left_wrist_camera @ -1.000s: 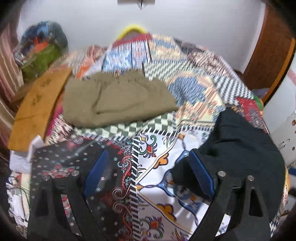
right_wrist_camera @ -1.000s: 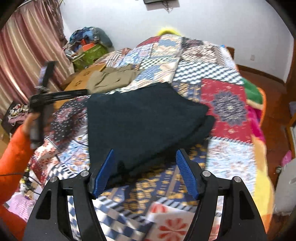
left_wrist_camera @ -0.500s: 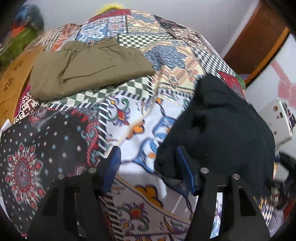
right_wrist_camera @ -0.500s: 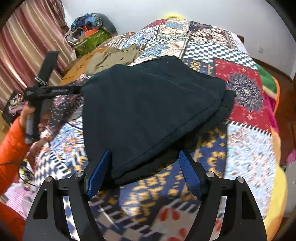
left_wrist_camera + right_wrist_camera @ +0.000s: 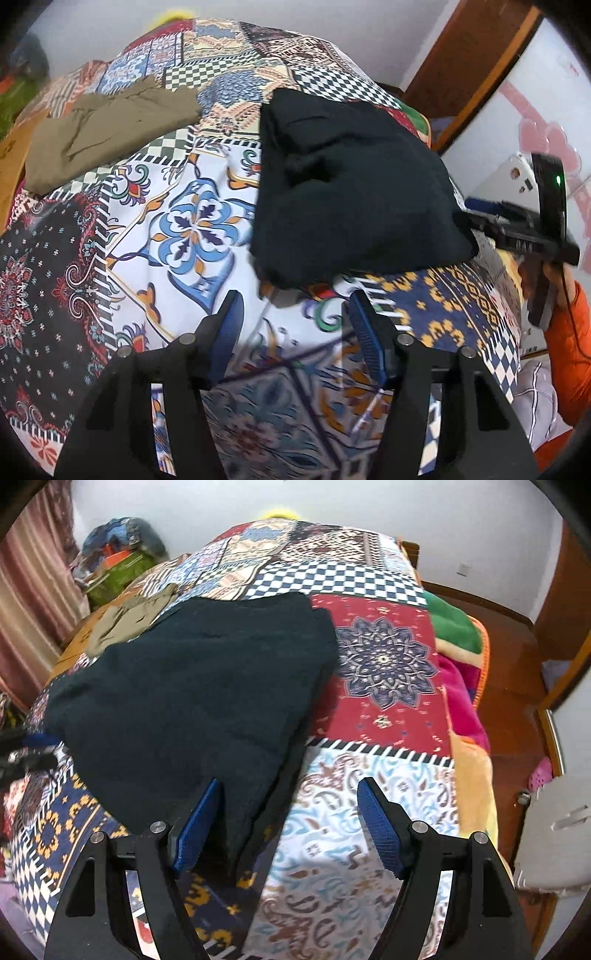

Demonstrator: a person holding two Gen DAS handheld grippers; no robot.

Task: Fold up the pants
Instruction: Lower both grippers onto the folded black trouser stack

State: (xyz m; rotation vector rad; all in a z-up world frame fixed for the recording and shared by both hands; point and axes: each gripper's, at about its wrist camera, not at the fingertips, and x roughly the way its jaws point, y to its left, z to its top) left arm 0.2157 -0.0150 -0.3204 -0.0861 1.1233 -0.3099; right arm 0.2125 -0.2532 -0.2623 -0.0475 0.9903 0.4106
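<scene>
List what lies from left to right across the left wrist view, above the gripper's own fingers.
Olive pants → white quilt patch with the blue flower motif → black pants → right hand-held gripper, at the black pants' right edge.

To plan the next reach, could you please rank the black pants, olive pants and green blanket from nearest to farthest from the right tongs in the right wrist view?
1. Black pants: directly ahead, left.
2. Green blanket: far right edge.
3. Olive pants: far left.

Left gripper (image 5: 293, 325): black frame, blue ribbed pads, silver screws; right gripper (image 5: 290, 814) alike, green light on its body; orange sleeve (image 5: 570, 332).
</scene>
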